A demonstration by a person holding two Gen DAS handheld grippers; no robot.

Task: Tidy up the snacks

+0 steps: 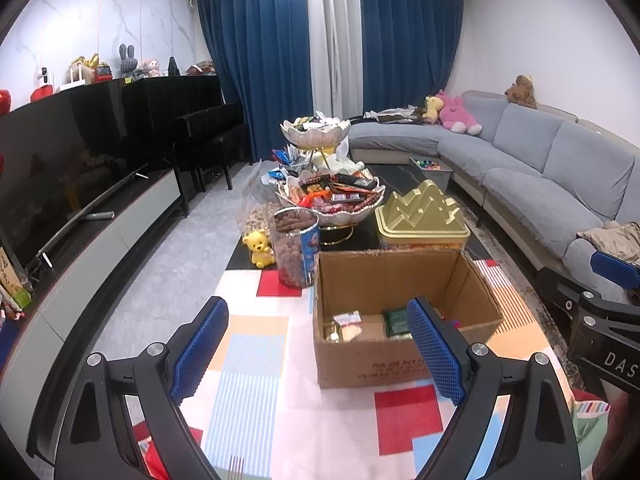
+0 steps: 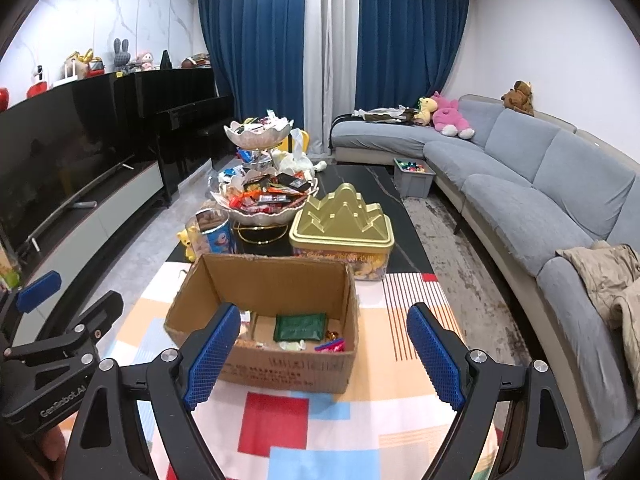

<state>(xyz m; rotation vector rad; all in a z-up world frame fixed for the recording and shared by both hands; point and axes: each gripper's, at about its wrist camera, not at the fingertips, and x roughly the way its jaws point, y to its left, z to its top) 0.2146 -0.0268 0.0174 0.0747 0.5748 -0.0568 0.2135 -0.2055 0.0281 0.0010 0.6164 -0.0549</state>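
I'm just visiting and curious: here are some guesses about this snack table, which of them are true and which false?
1. The cardboard box is empty. False: a green packet and other small snacks lie inside.
2. The gold mountain-shaped tin stands behind the box. True.
3. The left gripper holds a snack. False: its fingers are open, with nothing between them.
4. The tiered snack bowls are piled with snacks. True.
5. The right gripper is open. True.
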